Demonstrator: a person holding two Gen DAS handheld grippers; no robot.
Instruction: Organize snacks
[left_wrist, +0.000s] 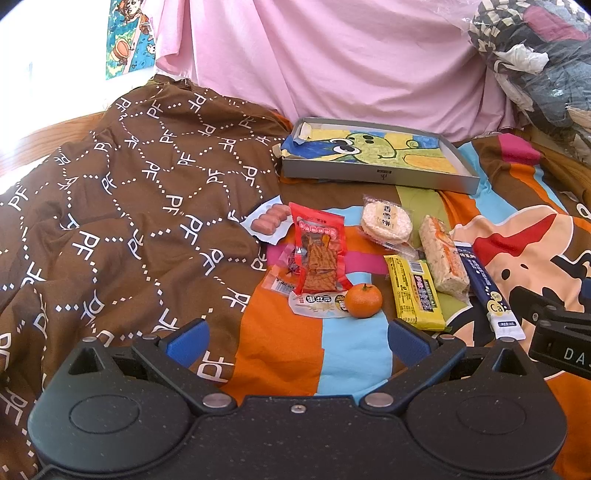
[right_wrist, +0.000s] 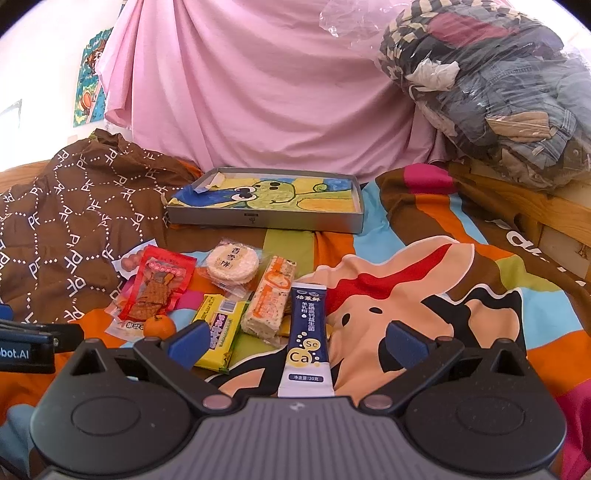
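Lying loose on the striped bedspread (left_wrist: 354, 354): sausages (left_wrist: 269, 220), red packet (left_wrist: 320, 251), round rice crackers (left_wrist: 386, 221), yellow bar (left_wrist: 415, 291), rice bar (left_wrist: 445, 254), blue sachet (right_wrist: 307, 332), tangerine (left_wrist: 363, 300). Grey tray (right_wrist: 266, 220) beyond them holds only a drawing. Left gripper (left_wrist: 295, 341): jaws spread, empty, tangerine ahead. Right gripper (right_wrist: 295, 341): jaws spread, empty, astride the sachet's lower end. Likely step: first pick. Advice: pinch the sachet across its width, lift clear of neighbours, carry to tray.
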